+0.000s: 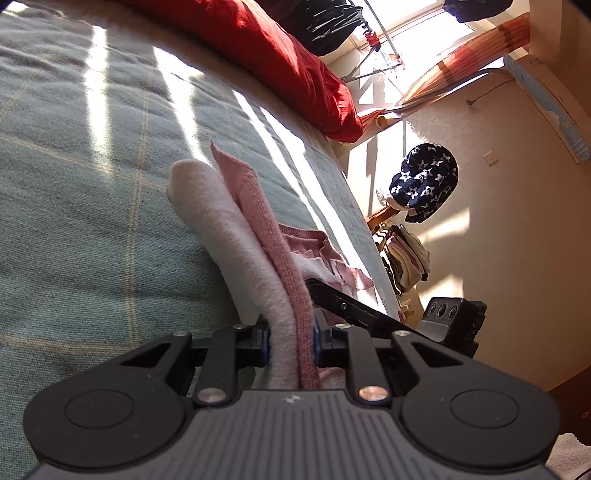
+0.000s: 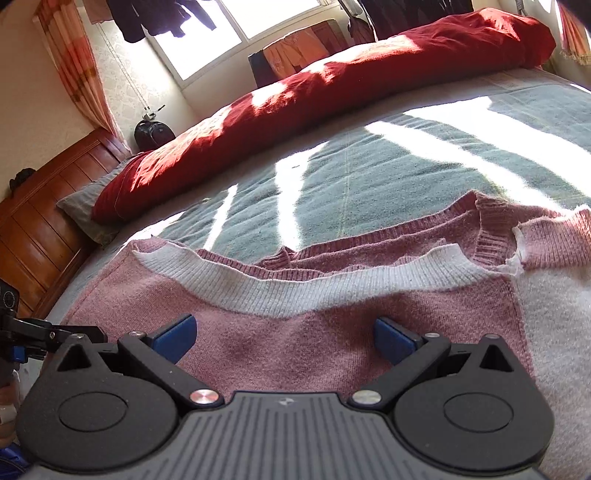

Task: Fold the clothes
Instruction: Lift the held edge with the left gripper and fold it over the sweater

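left wrist view: the left gripper [image 1: 291, 341] pinches a doubled pink-and-white edge of the sweater [image 1: 258, 236], lifting it off the green blanket [image 1: 92, 184], likely to carry a fold.

right wrist view: the right gripper [image 2: 286, 334] hovers jaws wide above the sweater's [image 2: 295, 332] chest, just below its white collar [image 2: 314, 286], likely ready to pin.

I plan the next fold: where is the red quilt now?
In the right wrist view the red quilt lies along the far edge of the bed, beyond the pink sweater, under the window.
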Action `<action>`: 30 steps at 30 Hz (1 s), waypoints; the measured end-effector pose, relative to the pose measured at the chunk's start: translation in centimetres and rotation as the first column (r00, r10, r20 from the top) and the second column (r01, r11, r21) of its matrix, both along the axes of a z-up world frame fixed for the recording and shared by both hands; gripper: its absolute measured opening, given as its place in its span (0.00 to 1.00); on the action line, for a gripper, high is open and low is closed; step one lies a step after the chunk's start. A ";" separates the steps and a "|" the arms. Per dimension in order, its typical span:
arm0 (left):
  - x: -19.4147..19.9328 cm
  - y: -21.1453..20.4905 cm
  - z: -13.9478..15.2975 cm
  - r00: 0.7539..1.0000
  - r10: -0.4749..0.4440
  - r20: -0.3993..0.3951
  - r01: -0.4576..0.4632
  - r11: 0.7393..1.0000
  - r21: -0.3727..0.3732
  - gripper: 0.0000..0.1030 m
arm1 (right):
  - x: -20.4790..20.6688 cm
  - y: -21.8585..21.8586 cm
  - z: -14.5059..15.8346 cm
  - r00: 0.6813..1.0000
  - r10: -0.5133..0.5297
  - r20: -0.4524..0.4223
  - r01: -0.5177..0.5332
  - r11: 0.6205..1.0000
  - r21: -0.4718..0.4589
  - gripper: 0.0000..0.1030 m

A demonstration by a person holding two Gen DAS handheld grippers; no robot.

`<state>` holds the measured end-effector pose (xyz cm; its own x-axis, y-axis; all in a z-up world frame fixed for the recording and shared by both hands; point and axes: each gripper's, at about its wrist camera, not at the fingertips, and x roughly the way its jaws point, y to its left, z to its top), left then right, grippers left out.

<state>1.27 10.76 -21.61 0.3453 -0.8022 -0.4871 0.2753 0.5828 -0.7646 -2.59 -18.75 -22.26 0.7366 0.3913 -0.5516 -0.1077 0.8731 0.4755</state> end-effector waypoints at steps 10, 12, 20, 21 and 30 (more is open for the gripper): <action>-0.3 -0.2 0.3 1.000 0.006 0.006 -0.006 0.999 -0.052 0.18 | -1.9 -2.5 2.3 0.999 -0.008 0.042 0.007 1.000 0.026 1.00; -0.6 -0.6 0.9 1.000 0.005 0.020 -0.004 0.997 -0.075 0.18 | -3.8 -3.8 2.7 0.999 -0.022 0.048 0.021 1.000 0.013 1.00; -1.3 -4.1 3.8 0.998 0.002 0.066 0.005 0.994 -0.113 0.18 | -10.7 -8.4 3.0 0.994 -0.093 0.064 0.096 0.995 -0.040 1.00; -1.4 -4.7 4.0 0.998 0.004 0.068 0.005 0.992 -0.125 0.18 | -11.2 -8.9 3.0 0.993 -0.096 0.067 0.098 0.994 -0.038 1.00; -1.4 -11.4 6.1 0.996 -0.010 0.085 0.020 0.992 -0.126 0.19 | -15.9 -13.0 3.6 0.986 -0.126 0.108 0.129 0.991 -0.020 1.00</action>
